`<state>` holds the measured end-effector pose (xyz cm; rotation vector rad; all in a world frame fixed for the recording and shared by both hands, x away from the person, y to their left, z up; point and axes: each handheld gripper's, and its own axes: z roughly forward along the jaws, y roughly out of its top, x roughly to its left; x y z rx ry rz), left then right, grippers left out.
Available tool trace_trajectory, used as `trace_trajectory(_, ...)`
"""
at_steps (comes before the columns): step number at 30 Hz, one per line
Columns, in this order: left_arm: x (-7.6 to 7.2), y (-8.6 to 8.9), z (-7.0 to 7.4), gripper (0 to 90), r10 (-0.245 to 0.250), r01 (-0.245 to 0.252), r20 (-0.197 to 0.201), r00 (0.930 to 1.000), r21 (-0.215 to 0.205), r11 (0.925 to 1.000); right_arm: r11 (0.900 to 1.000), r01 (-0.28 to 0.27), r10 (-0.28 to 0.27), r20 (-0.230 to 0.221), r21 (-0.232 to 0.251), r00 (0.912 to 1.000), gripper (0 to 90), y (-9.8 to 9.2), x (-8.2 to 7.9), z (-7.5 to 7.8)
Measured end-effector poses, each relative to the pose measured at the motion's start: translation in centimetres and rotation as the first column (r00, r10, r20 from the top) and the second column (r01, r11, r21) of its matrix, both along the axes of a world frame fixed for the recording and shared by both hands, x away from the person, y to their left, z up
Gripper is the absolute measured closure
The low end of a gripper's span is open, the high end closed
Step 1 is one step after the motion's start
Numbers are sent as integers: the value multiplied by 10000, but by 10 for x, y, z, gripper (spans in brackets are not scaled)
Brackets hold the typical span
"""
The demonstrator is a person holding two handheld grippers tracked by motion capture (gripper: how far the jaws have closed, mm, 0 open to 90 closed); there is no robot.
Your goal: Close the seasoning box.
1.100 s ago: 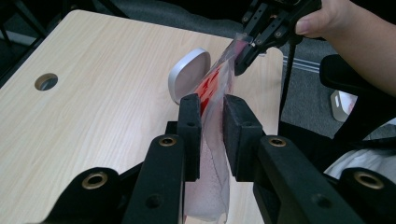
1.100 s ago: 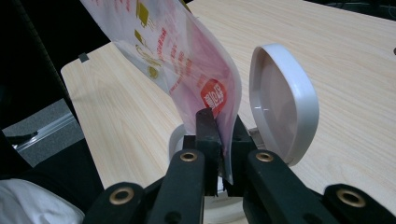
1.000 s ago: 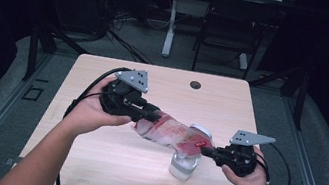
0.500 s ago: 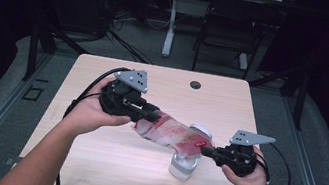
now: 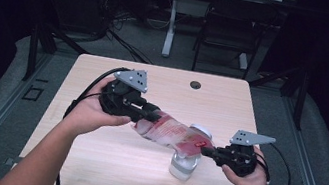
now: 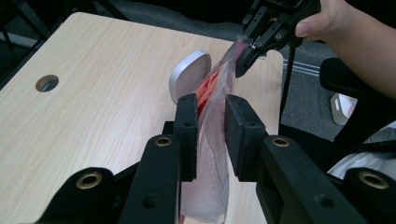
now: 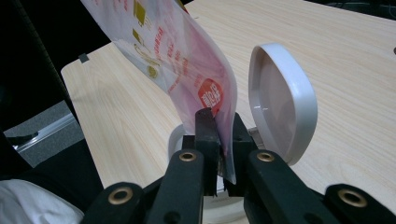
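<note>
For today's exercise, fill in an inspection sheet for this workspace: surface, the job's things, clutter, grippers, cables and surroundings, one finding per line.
Surface: pale wood table with a round hole near its far edge.
Job's things: red-and-clear plastic pouch stretched between the grippers above a white container; its hinged lid stands open.
Clutter: nothing seen.
Grippers: left gripper has the pouch between its jaws, which have just been opening; right gripper is clamped on the pouch's other end.
Cables: black cable trails from the left gripper, another from the right.
Surroundings: dark room, grey floor, a chair beyond the table.
</note>
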<state>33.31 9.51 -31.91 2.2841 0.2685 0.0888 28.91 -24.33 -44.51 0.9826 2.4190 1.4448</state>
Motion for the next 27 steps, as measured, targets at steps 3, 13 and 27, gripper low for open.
trace_trajectory(3,0,1,0,750,60,-60,-12,10000,-10,10000,10000,-38,38,-1,42,10000,871,0,0,0)
trace_trajectory(13,1,0,-3,730,41,-41,-33,10000,-97,9999,10000,-79,78,30,45,10000,885,0,0,0)
trace_trajectory(27,1,0,-4,707,101,-104,-129,9999,-221,9997,10000,-59,59,90,41,9999,893,0,0,0)
